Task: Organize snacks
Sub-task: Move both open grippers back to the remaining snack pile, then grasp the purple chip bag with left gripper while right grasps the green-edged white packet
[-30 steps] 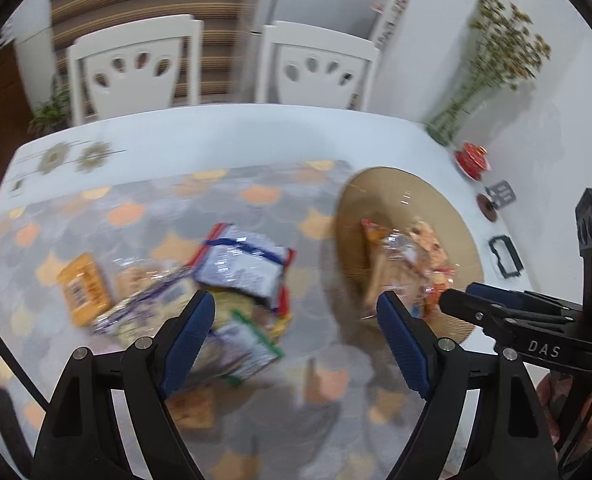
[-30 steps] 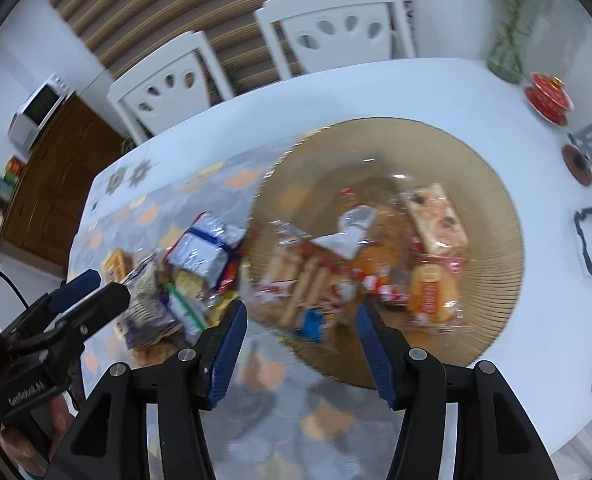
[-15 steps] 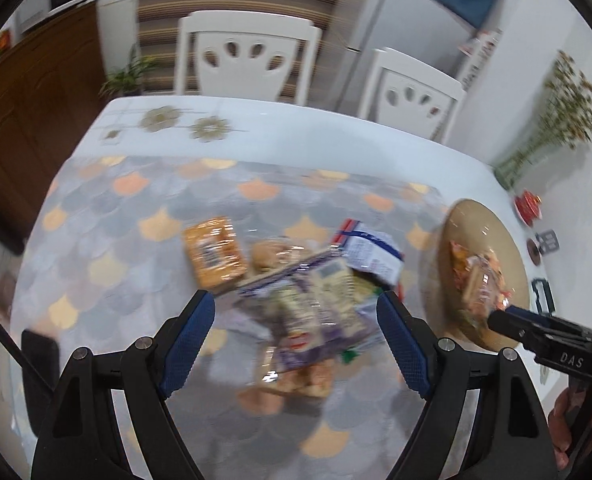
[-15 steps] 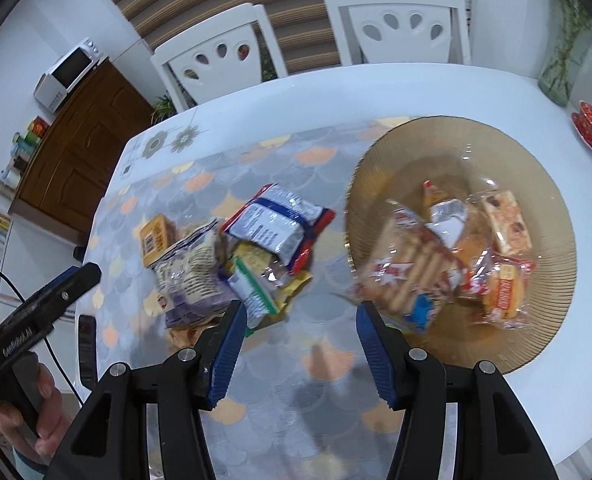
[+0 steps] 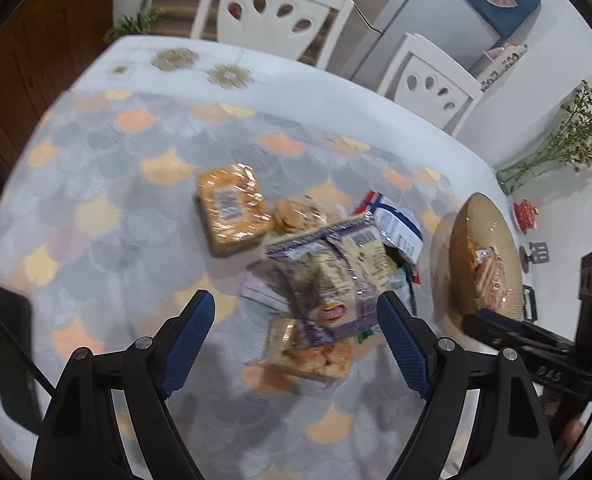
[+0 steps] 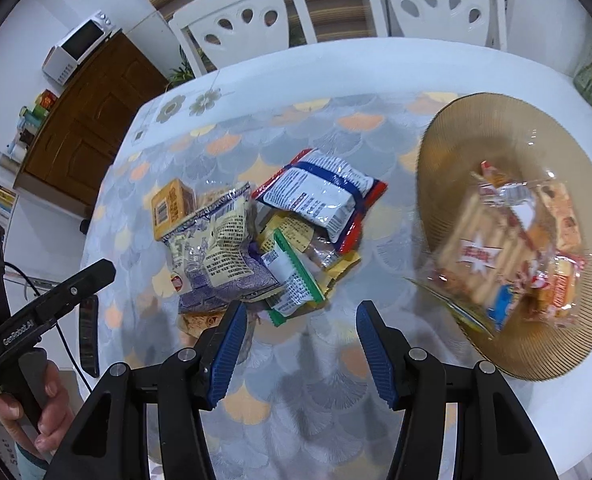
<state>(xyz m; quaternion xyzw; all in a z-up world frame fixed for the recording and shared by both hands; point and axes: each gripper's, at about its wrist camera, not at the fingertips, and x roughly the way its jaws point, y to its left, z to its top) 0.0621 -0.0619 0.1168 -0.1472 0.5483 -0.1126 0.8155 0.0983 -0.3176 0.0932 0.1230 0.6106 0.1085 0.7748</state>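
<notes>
A pile of snack packets lies on the scale-patterned tablecloth: a purple and cream bag (image 5: 332,280) (image 6: 216,256), a white, blue and red packet (image 6: 320,196) (image 5: 396,220), a green-edged packet (image 6: 294,280), an orange wrapped cake (image 5: 232,208) (image 6: 172,206). A brown ribbed plate (image 6: 476,120) (image 5: 484,216) at the right holds several packets (image 6: 508,248). My left gripper (image 5: 296,336) is open above the pile's near edge. My right gripper (image 6: 298,352) is open and empty, just near of the pile and left of the plate.
Two white chairs (image 6: 236,20) stand at the table's far side. A vase of dried flowers (image 5: 556,152) and a red lidded cup (image 5: 526,214) stand at the right. A black phone (image 6: 89,334) lies near the left edge. A wooden cabinet (image 6: 84,120) is beyond.
Both grippers have swung left, away from the plate and toward the snack pile. The pile now sits in front of each gripper. Both stay open and empty.
</notes>
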